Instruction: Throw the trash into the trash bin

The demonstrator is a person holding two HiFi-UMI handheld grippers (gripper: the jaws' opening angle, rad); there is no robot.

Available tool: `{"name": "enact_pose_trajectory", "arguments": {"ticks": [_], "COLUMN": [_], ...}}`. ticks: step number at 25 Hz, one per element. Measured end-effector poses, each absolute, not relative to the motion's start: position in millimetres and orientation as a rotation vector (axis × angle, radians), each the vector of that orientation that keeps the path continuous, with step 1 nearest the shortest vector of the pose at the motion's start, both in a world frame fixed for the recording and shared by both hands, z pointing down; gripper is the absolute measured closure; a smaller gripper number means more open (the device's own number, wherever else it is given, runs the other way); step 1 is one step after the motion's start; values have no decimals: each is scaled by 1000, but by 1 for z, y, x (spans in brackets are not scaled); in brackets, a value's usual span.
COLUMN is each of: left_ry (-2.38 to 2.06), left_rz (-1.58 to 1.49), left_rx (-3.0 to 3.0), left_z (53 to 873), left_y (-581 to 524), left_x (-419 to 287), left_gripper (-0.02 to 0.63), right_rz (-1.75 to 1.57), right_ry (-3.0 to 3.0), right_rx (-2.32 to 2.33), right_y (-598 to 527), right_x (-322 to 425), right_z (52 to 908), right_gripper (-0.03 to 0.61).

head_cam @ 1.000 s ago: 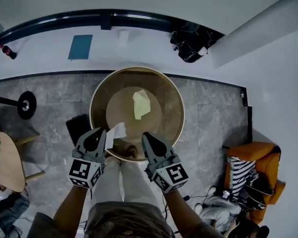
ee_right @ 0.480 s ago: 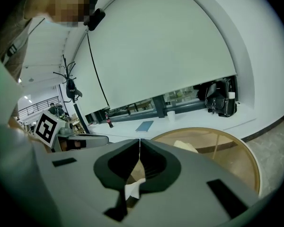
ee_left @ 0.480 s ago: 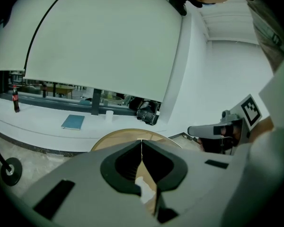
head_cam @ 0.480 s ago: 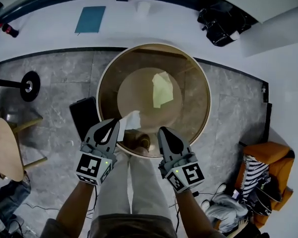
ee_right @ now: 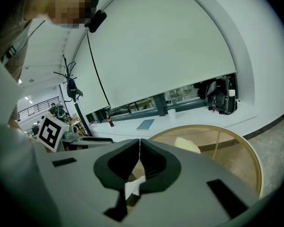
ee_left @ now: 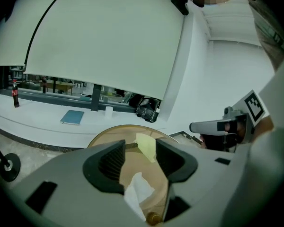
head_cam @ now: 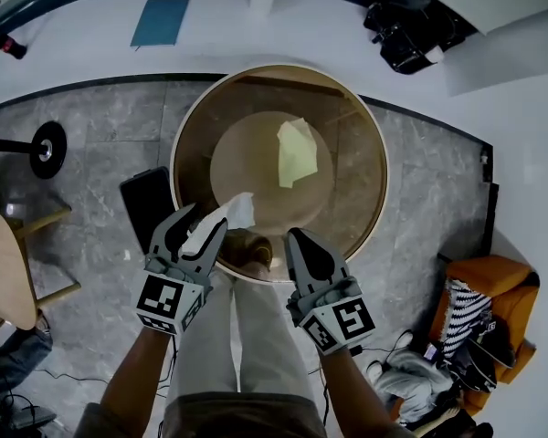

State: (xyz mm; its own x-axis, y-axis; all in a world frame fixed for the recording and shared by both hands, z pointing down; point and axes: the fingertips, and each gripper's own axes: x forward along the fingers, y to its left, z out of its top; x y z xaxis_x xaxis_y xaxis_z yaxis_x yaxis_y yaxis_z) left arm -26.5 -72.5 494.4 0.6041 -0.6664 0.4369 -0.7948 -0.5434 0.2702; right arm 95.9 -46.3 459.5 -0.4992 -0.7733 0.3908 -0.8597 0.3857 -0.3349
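Observation:
A round brown trash bin (head_cam: 365,149) stands on the grey floor in front of me, with a pale yellow paper (head_cam: 297,151) lying in it. My left gripper (head_cam: 205,222) hangs over the bin's near rim. Its jaws have just been opening. A white crumpled tissue (head_cam: 230,213) sits loosely between them, with neither pad pressing on it. The left gripper view shows the tissue (ee_left: 138,193) low in the gap of the left gripper (ee_left: 140,145), above the bin (ee_left: 113,130). My right gripper (head_cam: 295,235) is shut and empty beside it, tips meeting in the right gripper view (ee_right: 139,143).
A black flat case (head_cam: 146,208) lies on the floor left of the bin. On the white ledge behind are a blue book (head_cam: 160,21) and a black bag (head_cam: 411,39). An orange chair (head_cam: 479,290) with clutter is at the right and a wooden table (head_cam: 0,272) at the left.
Both grippers have come down closer to the bin's near rim. The left jaws, shut on the tissue before, now stand apart with the tissue loose between them.

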Motion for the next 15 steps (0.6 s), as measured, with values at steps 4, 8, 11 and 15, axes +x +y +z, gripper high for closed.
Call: {"name": "enact_pose_trajectory", "arguments": {"ticks": [4,8,11,15], "left_ry": [-1161,-1124,-1103,-1102], "left_rz": [447,492,544,569], "left_rx": [2398,2412,2415,2391], "left_z": [502,510,520,536], "left_y": [-71,-66,-62,-61], "left_x": [-25,-23,-23,-22], "left_gripper": [354,356,356,356], "right_rz": [754,764,781,787], "right_ry": [-2466,-2458,-2456,-2453], "right_rx": [1466,1472,1475,1469], "right_y": [-45,-44,-42,-42], "right_x": [95,95,94,95], "right_z": [461,465,466,466], "right_gripper": [558,558,558,558]}}
